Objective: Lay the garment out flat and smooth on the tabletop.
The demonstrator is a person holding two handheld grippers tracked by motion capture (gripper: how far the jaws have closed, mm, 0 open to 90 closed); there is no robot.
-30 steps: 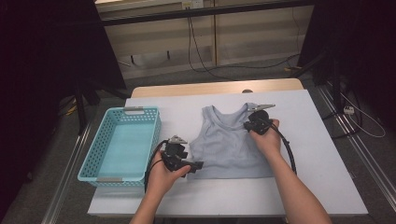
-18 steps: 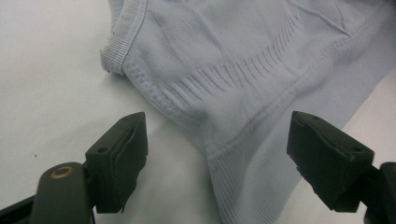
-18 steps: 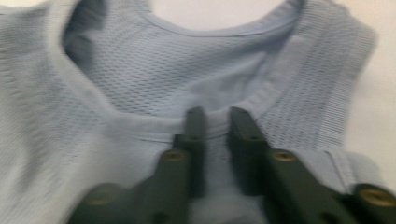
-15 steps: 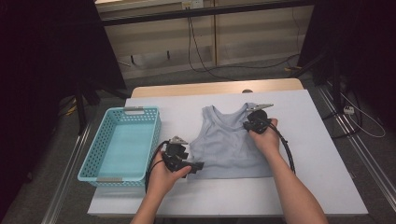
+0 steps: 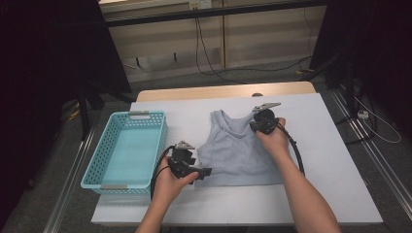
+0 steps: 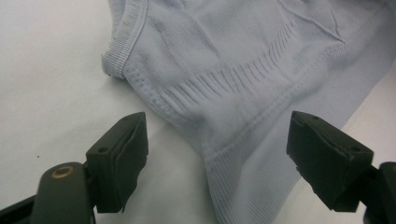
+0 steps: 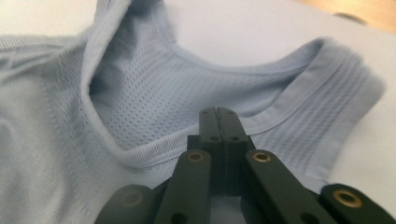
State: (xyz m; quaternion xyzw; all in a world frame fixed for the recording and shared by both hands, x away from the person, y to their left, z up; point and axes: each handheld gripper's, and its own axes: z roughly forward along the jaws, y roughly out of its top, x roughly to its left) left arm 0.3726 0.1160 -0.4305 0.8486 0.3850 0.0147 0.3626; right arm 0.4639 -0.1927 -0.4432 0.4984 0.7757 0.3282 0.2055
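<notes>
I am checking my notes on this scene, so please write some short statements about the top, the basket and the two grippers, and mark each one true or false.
1. The light blue top lies flat on the white table. True.
2. The top lies inside the turquoise basket. False: the basket is beside it, on the person's left, with nothing seen in it.
3. The left gripper has its jaws open at the top's lower corner. True.
4. The right gripper has its jaws wide open. False: they are shut, at the neckline by a shoulder strap.
5. The right gripper is at the bottom hem. False: it is at the top's upper end.
</notes>
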